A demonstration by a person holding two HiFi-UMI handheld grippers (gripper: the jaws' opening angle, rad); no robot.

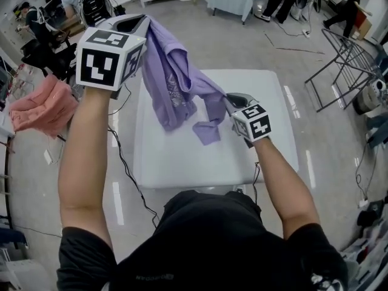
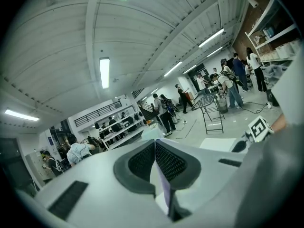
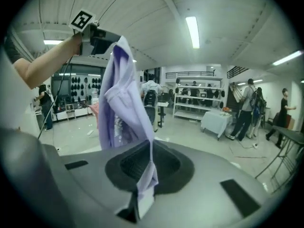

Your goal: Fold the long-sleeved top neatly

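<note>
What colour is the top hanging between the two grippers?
The long-sleeved top is light purple, a lilac shade; the head view shows it best.

- The left gripper [image 1: 140, 22] has its jaws hidden in the head view, behind its marker cube [image 1: 109, 59] and the long-sleeved top [image 1: 176, 80].
- The left gripper view shows only a thin sliver of the top; the rest is out of frame.
- The white table [image 1: 267, 138] has its near edge hidden by the person's torso [image 1: 206, 241].
- The far-off people [image 1: 348, 8] are too small to read.
</note>
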